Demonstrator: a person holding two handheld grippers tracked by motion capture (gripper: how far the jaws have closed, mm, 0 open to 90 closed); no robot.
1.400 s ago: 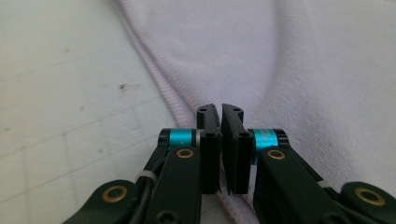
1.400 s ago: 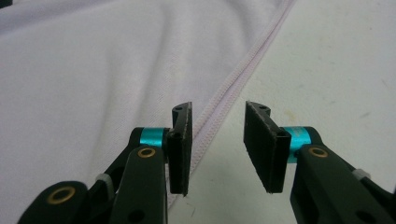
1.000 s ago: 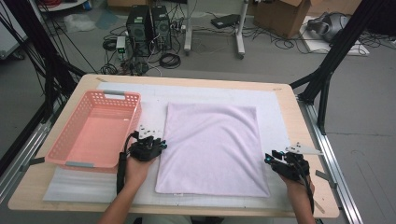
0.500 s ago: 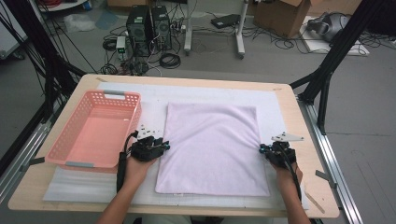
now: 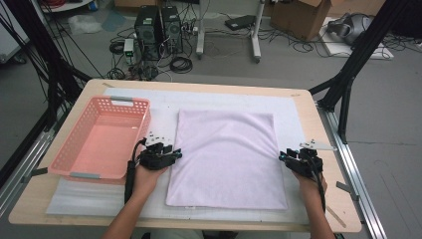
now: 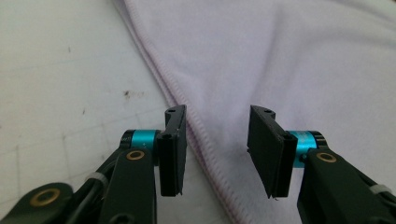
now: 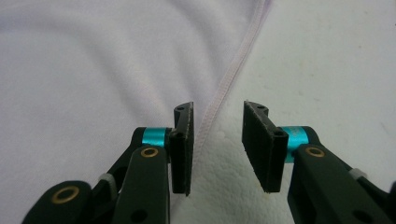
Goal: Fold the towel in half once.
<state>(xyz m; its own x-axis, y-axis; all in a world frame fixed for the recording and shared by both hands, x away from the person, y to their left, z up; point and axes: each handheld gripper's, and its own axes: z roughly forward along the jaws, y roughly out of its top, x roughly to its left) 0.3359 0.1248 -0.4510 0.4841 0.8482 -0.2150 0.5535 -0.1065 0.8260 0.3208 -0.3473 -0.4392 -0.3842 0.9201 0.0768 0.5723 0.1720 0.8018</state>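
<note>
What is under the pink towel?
The towel lies flat on a white mat, which shows around its edges over the table. Anything beneath its middle is covered.

The left gripper point(image 6: 218, 156) is seen with its fingers point(image 6: 173, 154) parted, having just been opening, astride the stitched edge of the lilac towel point(image 6: 289, 56) lying on the white mat point(image 6: 65, 79).

A cloth point(image 5: 226, 157) lies flat on a mat point(image 5: 293, 112) covering the worktop point(image 5: 318, 124). A basket point(image 5: 102, 137) sits left of it.
</note>
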